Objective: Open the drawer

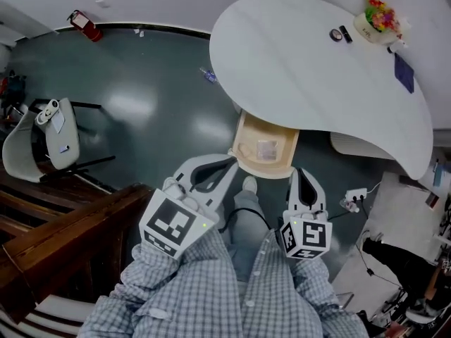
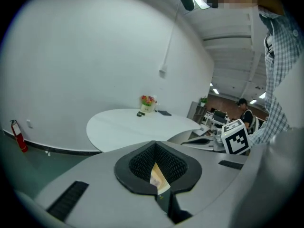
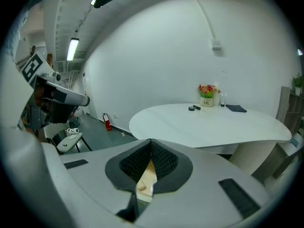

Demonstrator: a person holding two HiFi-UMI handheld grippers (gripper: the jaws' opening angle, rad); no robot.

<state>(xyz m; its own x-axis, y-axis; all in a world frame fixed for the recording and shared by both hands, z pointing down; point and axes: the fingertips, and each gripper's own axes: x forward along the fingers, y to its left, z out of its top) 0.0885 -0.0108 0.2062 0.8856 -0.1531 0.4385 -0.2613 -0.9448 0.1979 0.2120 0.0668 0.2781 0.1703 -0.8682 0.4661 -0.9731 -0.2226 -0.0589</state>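
A light wooden drawer (image 1: 266, 146) stands pulled out from under the white oval table (image 1: 317, 69), with a pale clear item lying inside. My left gripper (image 1: 233, 163) hangs just short of the drawer's left front corner, jaws shut with nothing in them. My right gripper (image 1: 301, 172) sits by the drawer's right front corner, also shut and empty. In the left gripper view the left gripper (image 2: 155, 143) shows only a sliver of the drawer (image 2: 157, 177) through its closed pads. The right gripper (image 3: 151, 141) likewise frames a strip of the drawer (image 3: 144, 178).
A person's leg and shoe (image 1: 249, 185) stand between the grippers. A grey chair (image 1: 53, 136) and dark wooden furniture (image 1: 63, 224) lie to the left. A power strip (image 1: 354, 197) with cables is on the floor at right. A flower pot (image 1: 377, 20) stands on the table.
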